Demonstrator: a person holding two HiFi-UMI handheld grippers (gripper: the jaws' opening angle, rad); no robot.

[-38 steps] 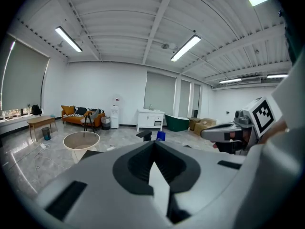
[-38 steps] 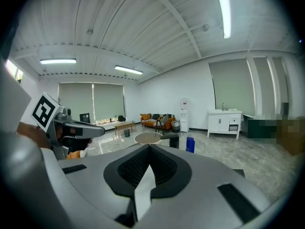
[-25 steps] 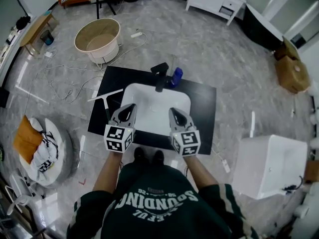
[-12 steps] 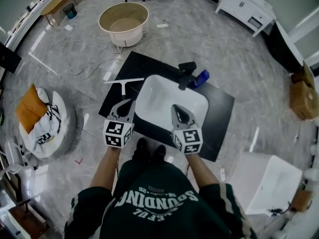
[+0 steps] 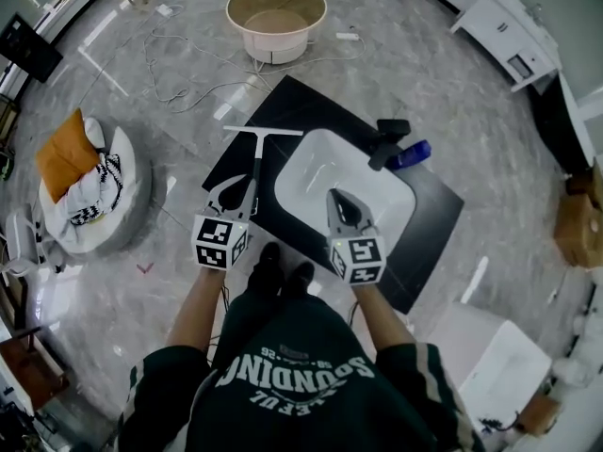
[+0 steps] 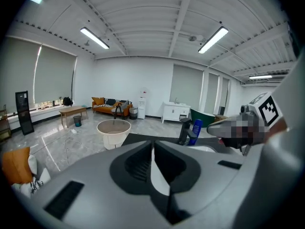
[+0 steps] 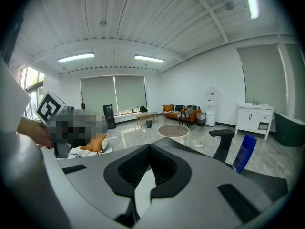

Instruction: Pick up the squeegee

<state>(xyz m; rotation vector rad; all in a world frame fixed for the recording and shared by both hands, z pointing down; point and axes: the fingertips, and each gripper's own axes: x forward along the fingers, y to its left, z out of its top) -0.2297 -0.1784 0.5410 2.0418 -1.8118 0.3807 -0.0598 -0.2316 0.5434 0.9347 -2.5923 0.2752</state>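
The squeegee (image 5: 260, 149) lies flat on the black counter (image 5: 433, 215), left of the white basin (image 5: 320, 163). Its blade is at the far end and its handle points back toward me. My left gripper (image 5: 241, 186) hovers over the near end of that handle, jaws shut with nothing between them; from the head view I cannot tell whether it touches. My right gripper (image 5: 339, 200) is over the basin's near rim, also shut and empty. The left gripper view shows my left gripper (image 6: 152, 144) shut and no squeegee, which is hidden below the jaws. My right gripper (image 7: 148, 148) also shows shut in its own view.
A black faucet (image 5: 389, 142) and a blue bottle (image 5: 413, 153) stand behind the basin. A beige tub (image 5: 276, 17) and loose cables (image 5: 188, 88) lie on the floor beyond. A cushion pile (image 5: 80, 186) is at the left, a white box (image 5: 499, 365) at the right.
Both grippers have shifted left along the counter's near side. The left gripper's tips now lie at the squeegee handle's near end. Both stay shut.
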